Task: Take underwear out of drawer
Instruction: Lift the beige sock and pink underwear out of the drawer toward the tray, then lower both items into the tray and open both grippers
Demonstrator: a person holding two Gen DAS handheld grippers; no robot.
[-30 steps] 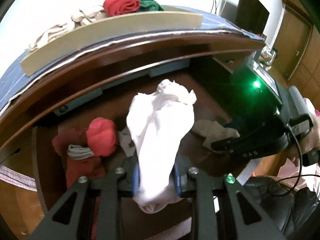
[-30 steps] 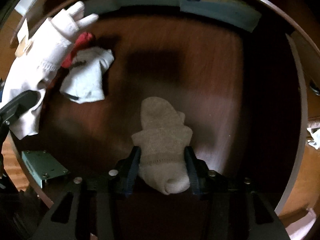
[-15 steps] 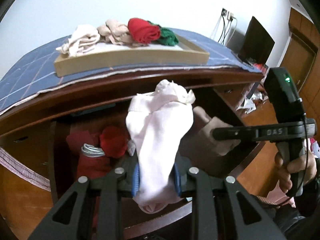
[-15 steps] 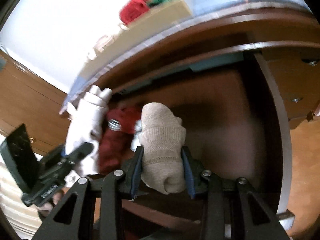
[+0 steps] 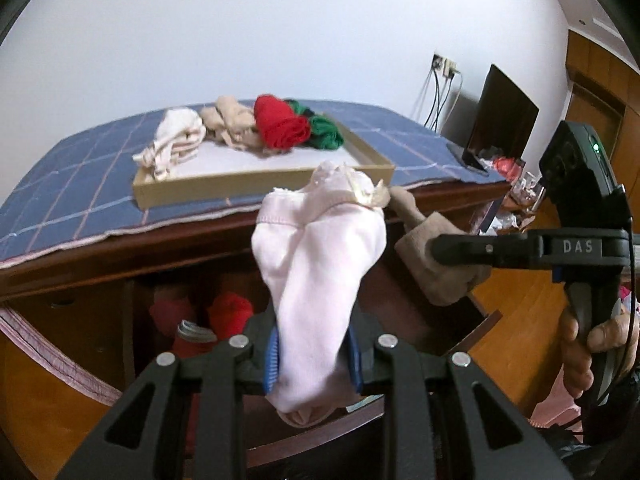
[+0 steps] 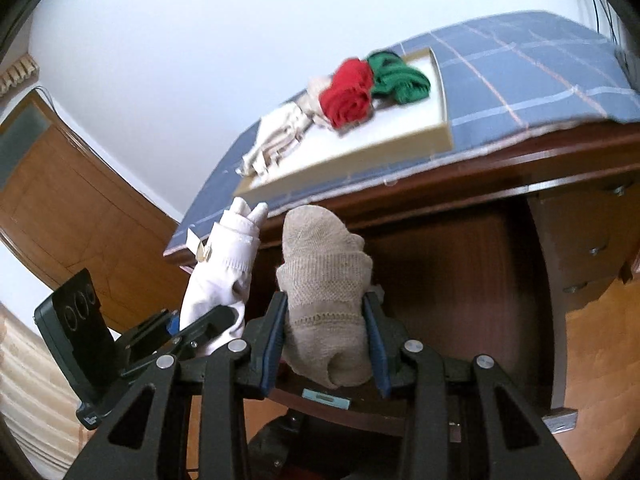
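- While the left wrist view looks over the open drawer (image 5: 440, 312), the left gripper (image 5: 312, 364) is clenched on a white sock (image 5: 316, 276), whose free end stands up ahead of the blue pads
- Beyond it, a shallow tray (image 5: 256, 184) sits on the blue checked cloth (image 5: 80, 168) covering the dresser top, and it holds a cream bundle (image 5: 176, 140), a beige bundle (image 5: 230, 126), a red roll (image 5: 280, 126) and a green roll (image 5: 326, 134)
- Down in the drawer's left part, red garments (image 5: 228, 314) and a grey-banded piece (image 5: 196, 330) remain
- At the right of that view, the right gripper is seen from the side, gripping a beige sock (image 5: 436, 256) above the drawer's front edge
- From the right wrist view, the right gripper (image 6: 326, 340) is clamped on the beige sock (image 6: 324, 280), lifted clear of the drawer (image 6: 460, 264), whose floor shows bare on this side
- Left of it, the left gripper holds the white sock (image 6: 224, 280) at about the same height, just beside the beige one
- The tray (image 6: 360, 148) lies above and ahead, its near half bare
- Judged from this, the step in hand is carrying both pieces up from drawer to tray; next, each gripper needs to pass over the tray's wall, stop above bare floor and let go, keeping the dangling ends from snagging the rim
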